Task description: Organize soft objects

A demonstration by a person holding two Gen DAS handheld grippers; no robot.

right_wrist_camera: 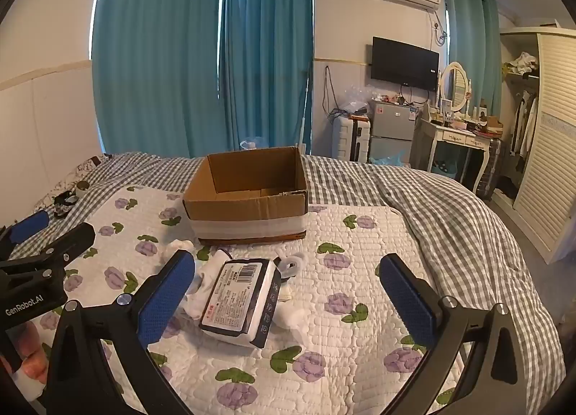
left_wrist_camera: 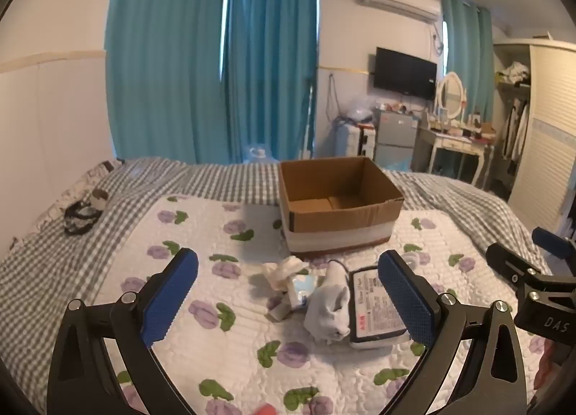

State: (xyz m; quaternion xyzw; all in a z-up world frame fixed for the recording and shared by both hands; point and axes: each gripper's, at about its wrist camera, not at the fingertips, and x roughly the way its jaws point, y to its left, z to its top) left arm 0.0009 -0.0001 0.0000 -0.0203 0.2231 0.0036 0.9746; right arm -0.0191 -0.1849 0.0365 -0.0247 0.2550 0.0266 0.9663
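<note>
An empty cardboard box (left_wrist_camera: 338,206) (right_wrist_camera: 248,195) stands on a white quilt with purple flowers (left_wrist_camera: 201,310) (right_wrist_camera: 345,310). In front of it lies a small heap: a white sock (left_wrist_camera: 329,307) (right_wrist_camera: 203,285), crumpled white tissue (left_wrist_camera: 284,271), a small blue-white packet (left_wrist_camera: 302,289) and a wrapped white pack with a dark-edged label (left_wrist_camera: 374,303) (right_wrist_camera: 241,299). My left gripper (left_wrist_camera: 288,303) hovers open over the heap, nothing between its blue pads. My right gripper (right_wrist_camera: 288,303) is open too, with the pack close to its left pad (right_wrist_camera: 165,299).
A grey checked bedspread (left_wrist_camera: 64,253) (right_wrist_camera: 460,206) covers the bed, with small dark items (left_wrist_camera: 84,211) at its left side. Behind are teal curtains (left_wrist_camera: 212,62), a small fridge (right_wrist_camera: 392,126), a dressing table (right_wrist_camera: 460,137) and a wardrobe (right_wrist_camera: 550,126).
</note>
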